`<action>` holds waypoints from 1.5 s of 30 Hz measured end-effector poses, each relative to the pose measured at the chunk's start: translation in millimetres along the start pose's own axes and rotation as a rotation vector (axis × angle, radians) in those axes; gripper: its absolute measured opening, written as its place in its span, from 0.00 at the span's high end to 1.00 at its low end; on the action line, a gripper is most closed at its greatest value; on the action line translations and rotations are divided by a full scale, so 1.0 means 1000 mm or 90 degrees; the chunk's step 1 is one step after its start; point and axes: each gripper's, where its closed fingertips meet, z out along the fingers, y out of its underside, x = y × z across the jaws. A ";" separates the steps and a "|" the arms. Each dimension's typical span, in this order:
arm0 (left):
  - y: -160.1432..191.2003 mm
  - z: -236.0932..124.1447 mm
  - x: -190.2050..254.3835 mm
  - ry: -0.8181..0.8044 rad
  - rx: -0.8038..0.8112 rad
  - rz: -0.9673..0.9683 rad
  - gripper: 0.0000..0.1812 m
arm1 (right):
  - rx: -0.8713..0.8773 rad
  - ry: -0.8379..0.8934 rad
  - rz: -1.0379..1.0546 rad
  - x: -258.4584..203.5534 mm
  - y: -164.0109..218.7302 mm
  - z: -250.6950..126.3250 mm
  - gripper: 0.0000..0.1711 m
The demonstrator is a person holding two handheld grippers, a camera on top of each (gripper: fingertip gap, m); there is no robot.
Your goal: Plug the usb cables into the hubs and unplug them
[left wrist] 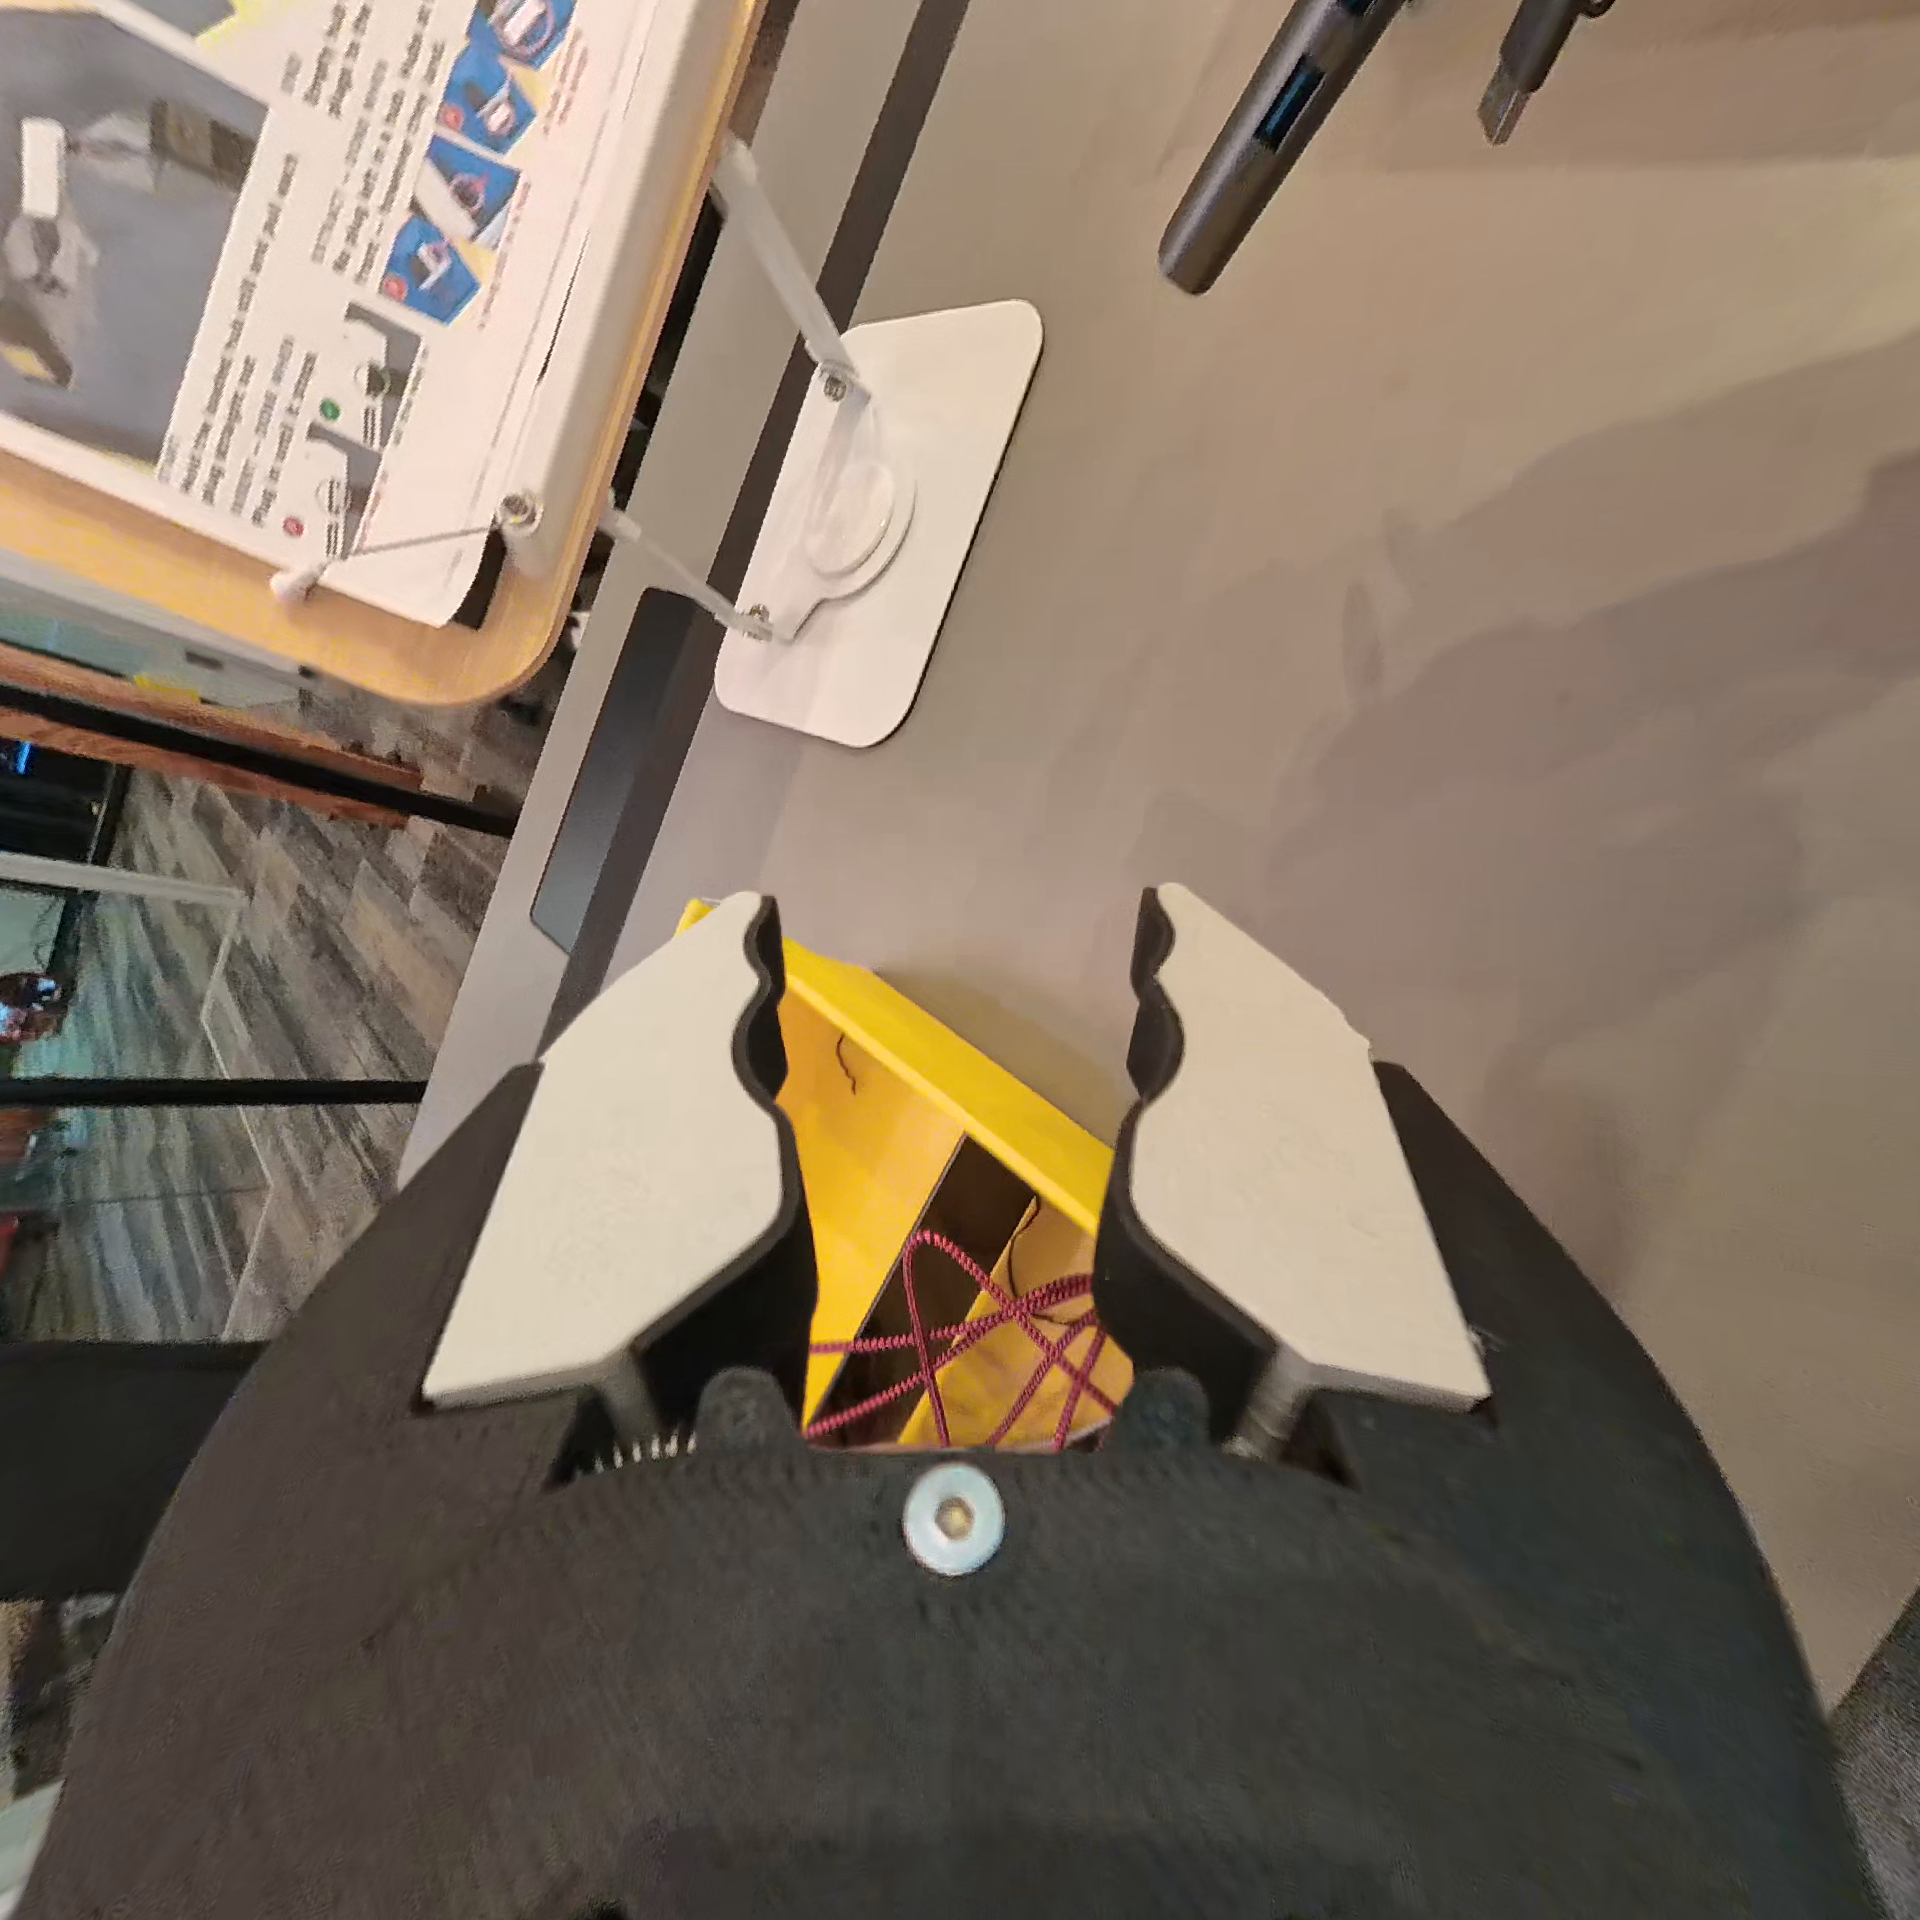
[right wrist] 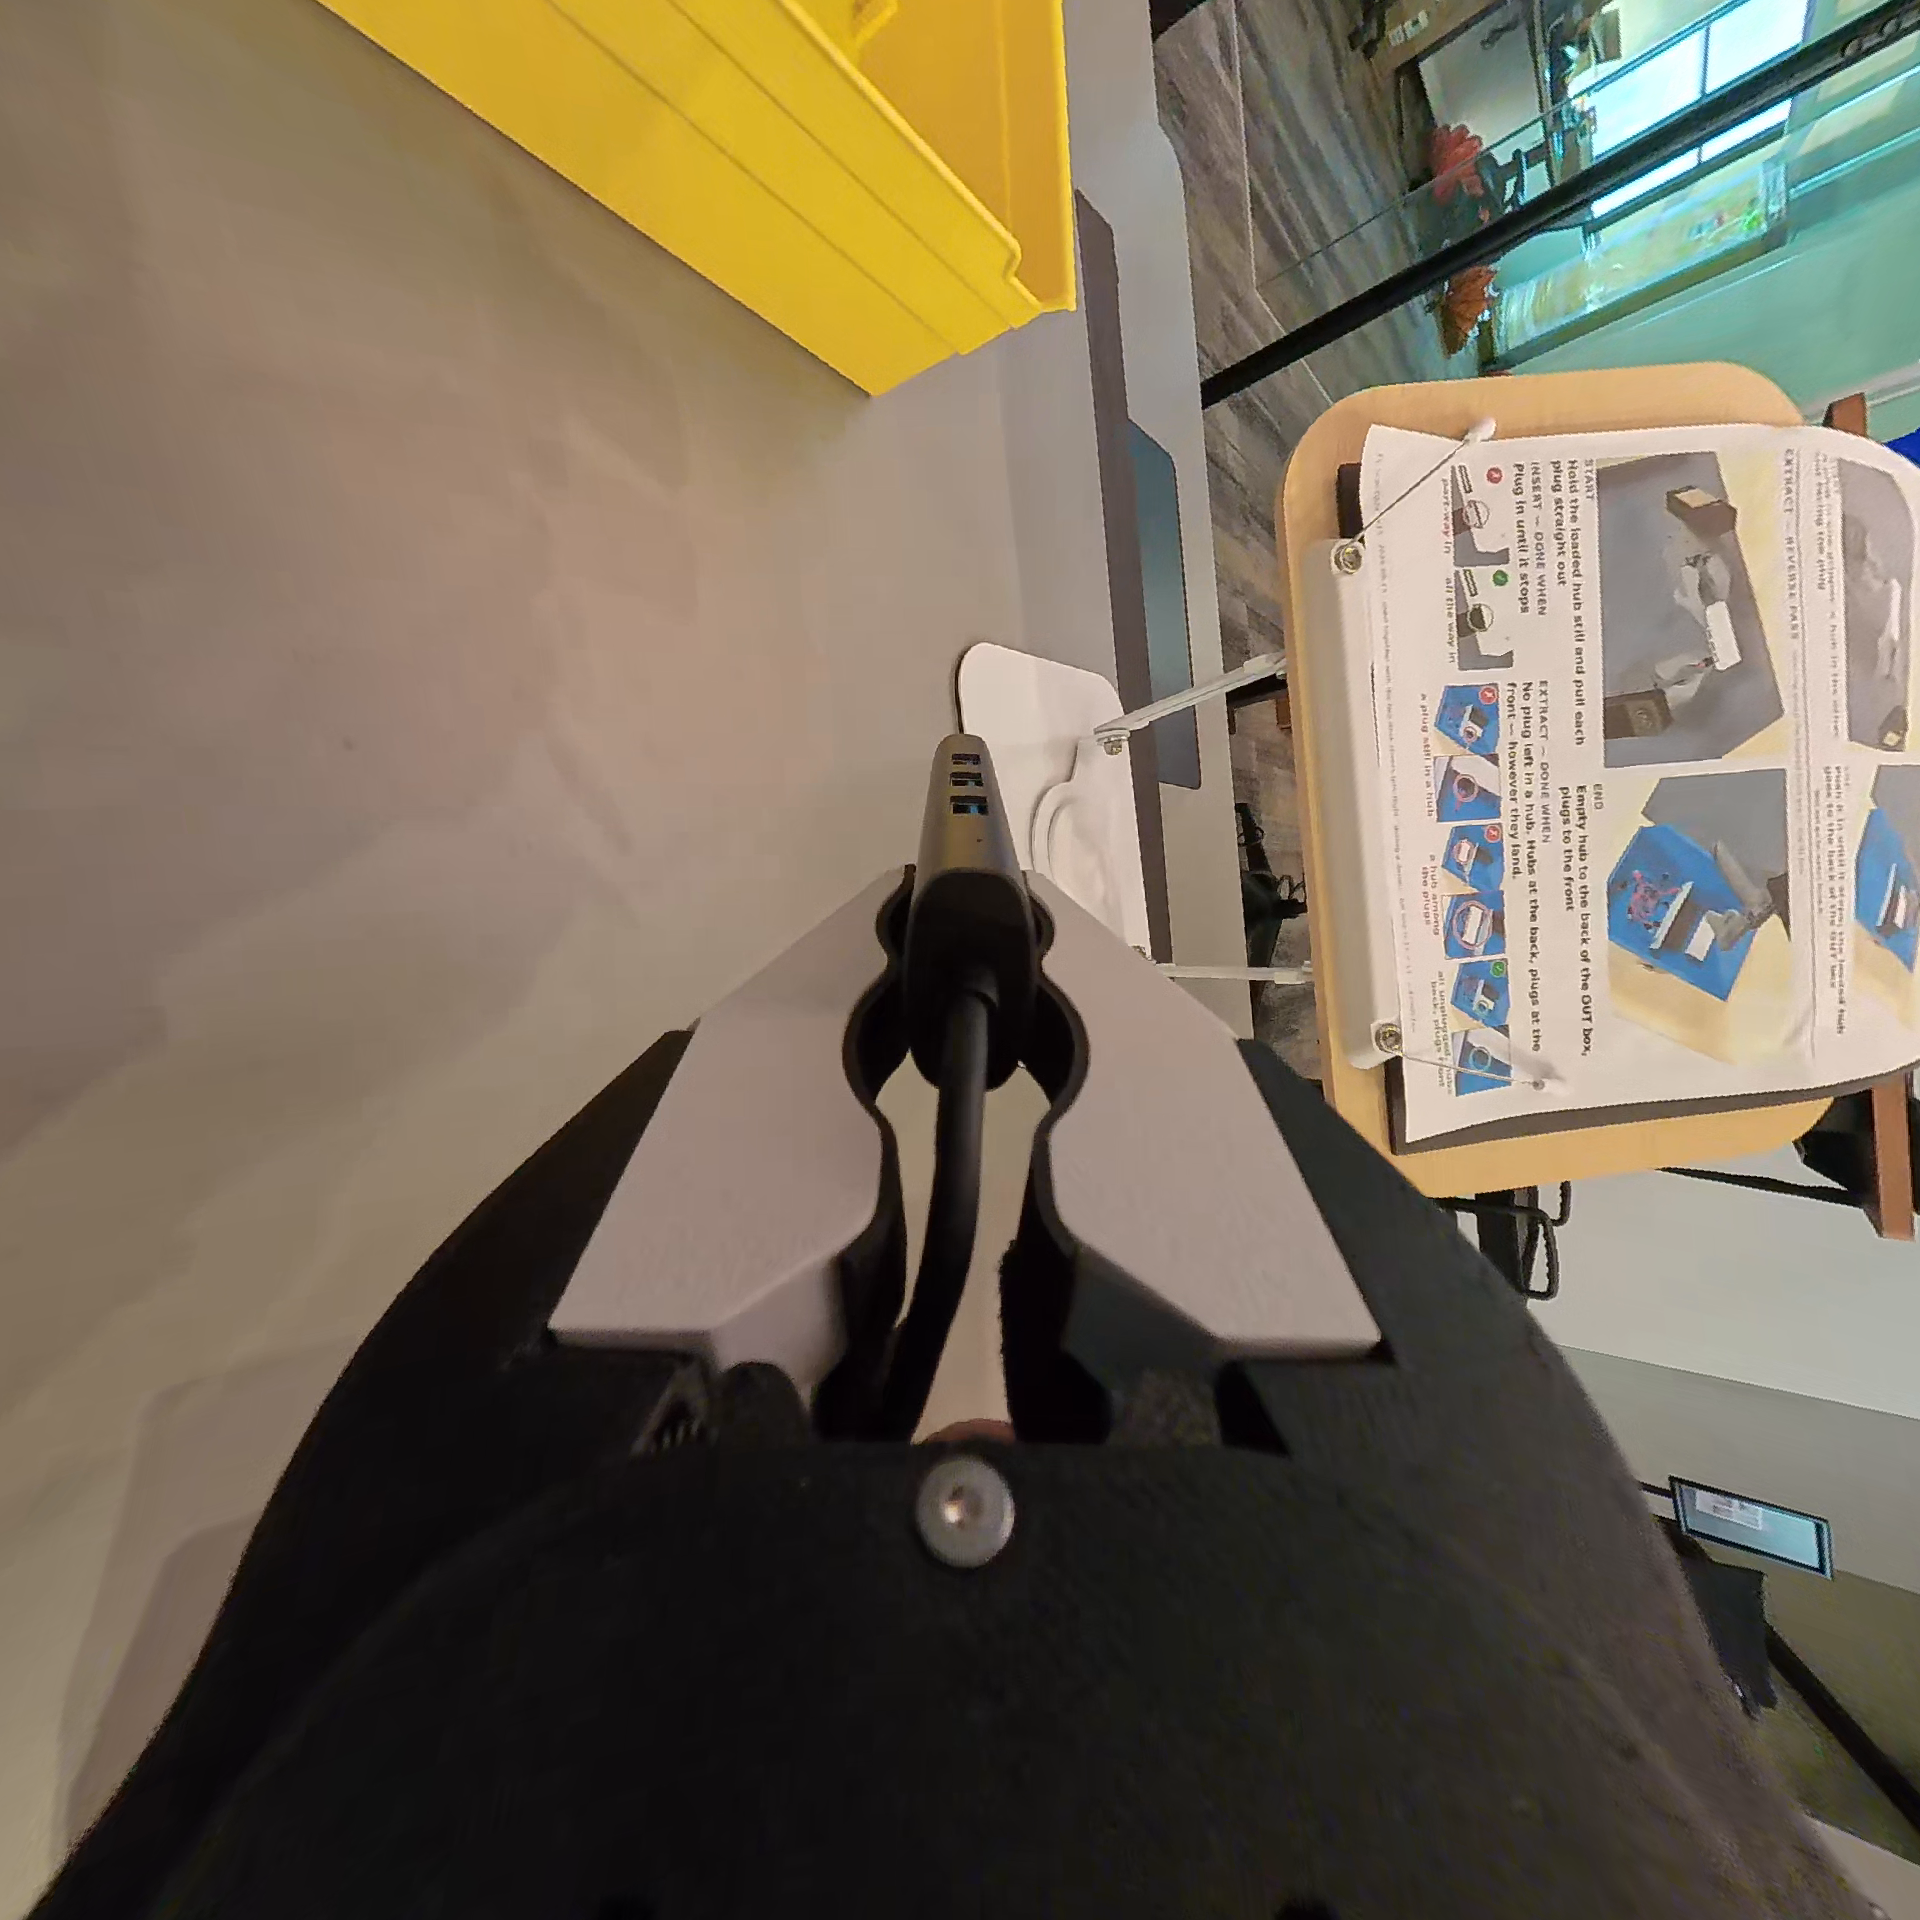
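While R claw is clenched on the hub at its cable end, ports face out over the worktop. L claw hangs released above the yellow bin w/ maroon cable. Hub looks rigid, light, slick; take plugs by the shell, not the limp cord.

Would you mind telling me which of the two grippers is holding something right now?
The right gripper: its jaws clamp the grey hub, while the left gripper is open and empty.
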 end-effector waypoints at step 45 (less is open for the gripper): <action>-0.053 0.035 0.085 0.090 -0.024 0.156 0.91 | 0.158 -0.178 0.019 -0.049 -0.039 -0.009 0.92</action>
